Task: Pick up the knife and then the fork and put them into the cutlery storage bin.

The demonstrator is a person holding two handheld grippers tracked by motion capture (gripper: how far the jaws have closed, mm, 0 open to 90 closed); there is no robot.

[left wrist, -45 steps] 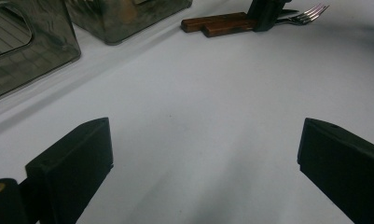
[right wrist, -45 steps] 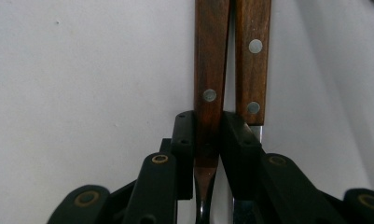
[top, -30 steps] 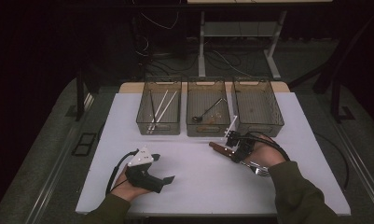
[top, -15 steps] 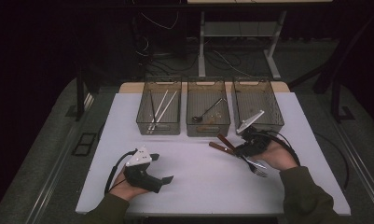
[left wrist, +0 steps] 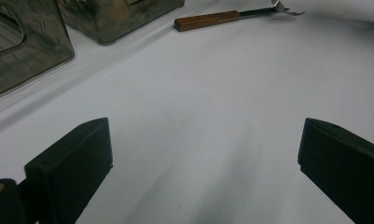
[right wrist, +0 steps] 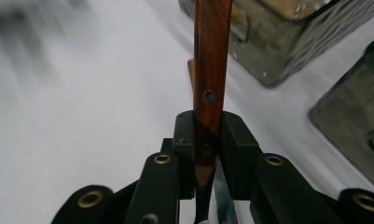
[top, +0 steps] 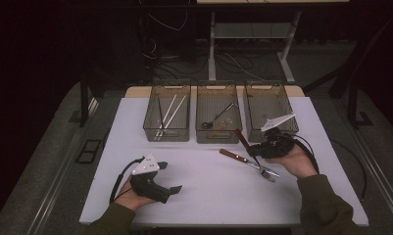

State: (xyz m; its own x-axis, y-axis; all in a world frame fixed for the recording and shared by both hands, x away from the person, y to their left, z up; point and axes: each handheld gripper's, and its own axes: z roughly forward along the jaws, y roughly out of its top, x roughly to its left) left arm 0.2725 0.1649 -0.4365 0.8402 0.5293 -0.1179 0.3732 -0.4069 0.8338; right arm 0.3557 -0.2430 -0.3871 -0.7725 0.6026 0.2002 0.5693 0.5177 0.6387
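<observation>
My right gripper (top: pixel 254 148) is shut on a wooden-handled knife (top: pixel 241 138), held just above the table in front of the right-hand mesh basket (top: pixel 255 125). In the right gripper view the pads (right wrist: pixel 235 140) clamp the riveted handle (right wrist: pixel 211 56) near the blade, and the handle points away toward the baskets. A wooden-handled fork (top: pixel 234 156) lies flat on the white table beneath that hand; its handle (left wrist: pixel 207 20) also shows in the left gripper view. My left gripper (top: pixel 170 177) rests open at the front left, with bare table between its jaws (left wrist: pixel 201 154).
Three mesh baskets stand in a row at the back: the left basket (top: pixel 152 128) holds chopsticks (top: pixel 168 114), the middle basket (top: pixel 218 133) holds a ladle (top: pixel 218 117). The white table (top: pixel 208 196) ends just in front of both hands.
My right gripper has carried the knife to the right and slightly up, from in front of the middle basket to in front of the right one. The left gripper has stayed still.
</observation>
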